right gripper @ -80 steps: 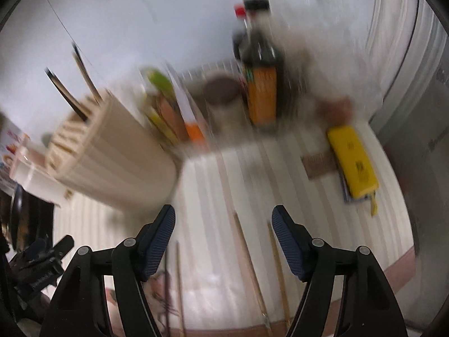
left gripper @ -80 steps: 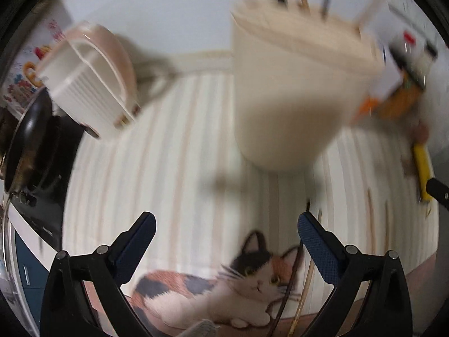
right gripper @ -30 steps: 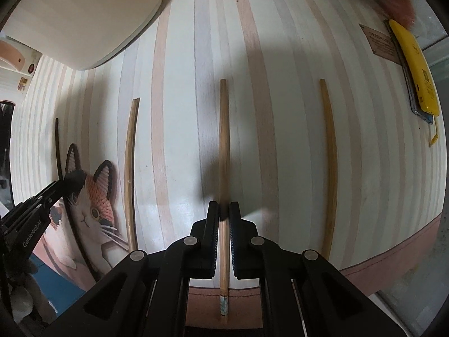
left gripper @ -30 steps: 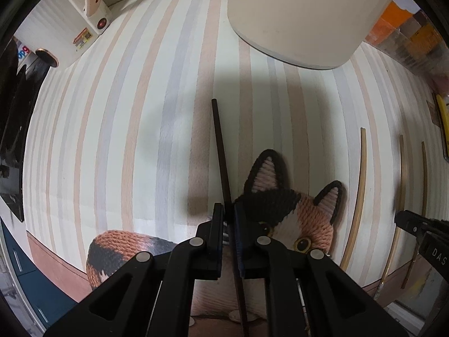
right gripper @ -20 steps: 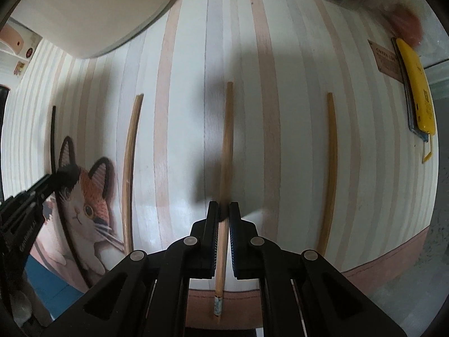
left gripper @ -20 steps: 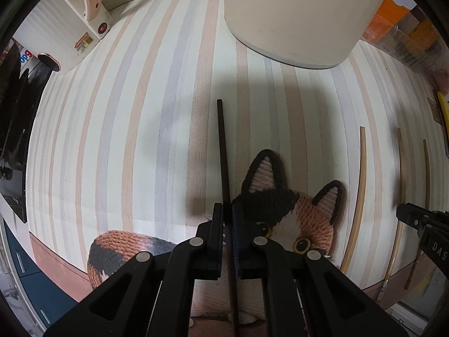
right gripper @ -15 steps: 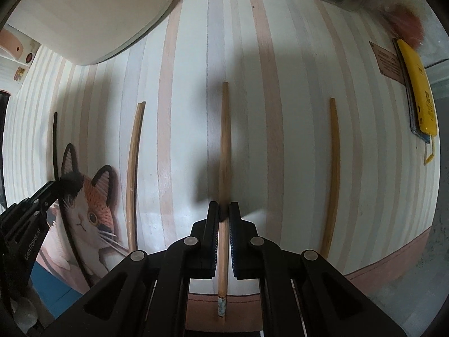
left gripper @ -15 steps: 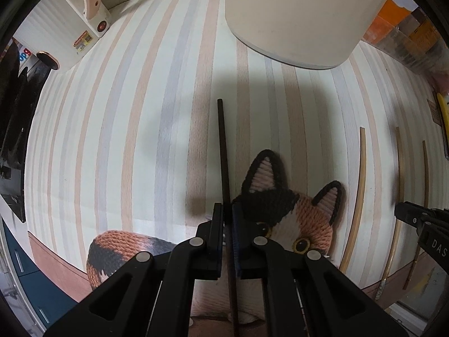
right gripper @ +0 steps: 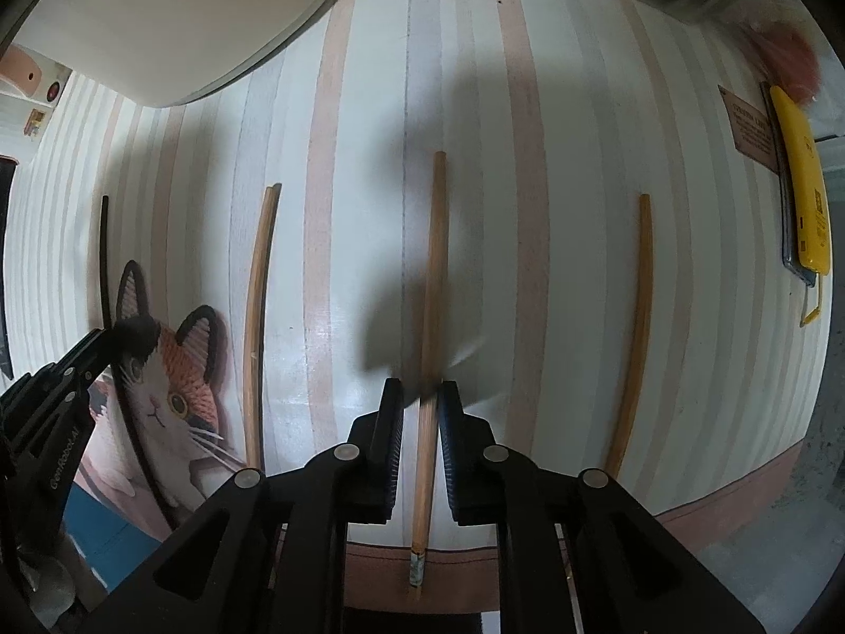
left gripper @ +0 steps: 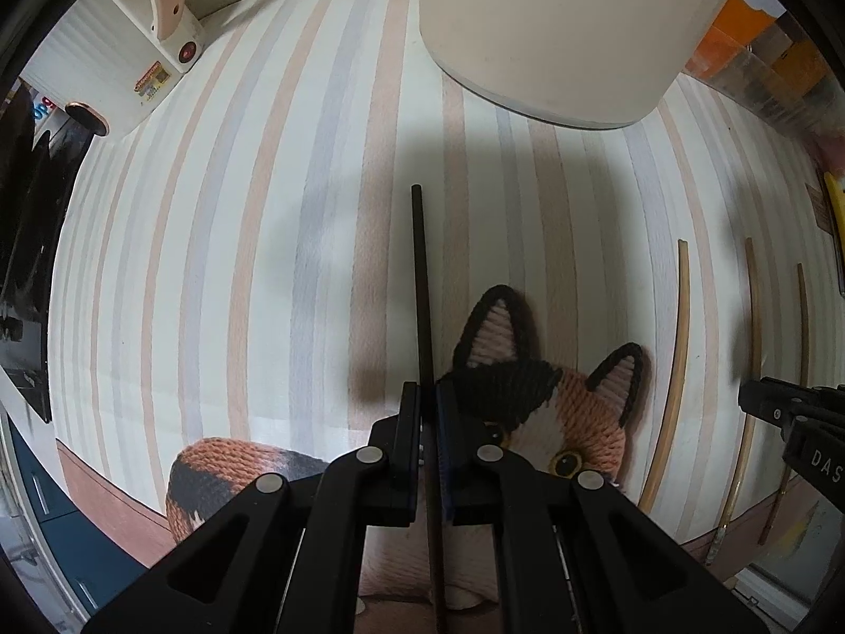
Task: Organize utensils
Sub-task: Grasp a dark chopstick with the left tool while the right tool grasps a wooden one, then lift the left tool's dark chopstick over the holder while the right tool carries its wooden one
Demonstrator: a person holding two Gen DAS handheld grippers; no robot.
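My left gripper [left gripper: 428, 393] is shut on a black chopstick [left gripper: 420, 274] that points forward over the striped mat [left gripper: 237, 264]. My right gripper [right gripper: 421, 391] is shut on a wooden chopstick [right gripper: 434, 264], blurred at the jaws. Two more wooden chopsticks lie on the mat, one to the left [right gripper: 259, 290] and one to the right [right gripper: 636, 317]. The cream utensil holder [left gripper: 554, 26] stands ahead of the left gripper and at the upper left of the right wrist view [right gripper: 174, 16]. The left gripper [right gripper: 63, 370] also shows there at the left edge.
A calico cat picture [left gripper: 528, 401] is printed on the mat. A white and pink appliance [left gripper: 142, 47] stands at the back left. A yellow object [right gripper: 800, 179] lies at the right edge. Clear boxes with orange items [left gripper: 766, 53] stand at the back right.
Both grippers closed on their chopsticks after being open 2.7 s ago. Over the last second both hold steady; the wooden chopstick shifts slightly in the right gripper.
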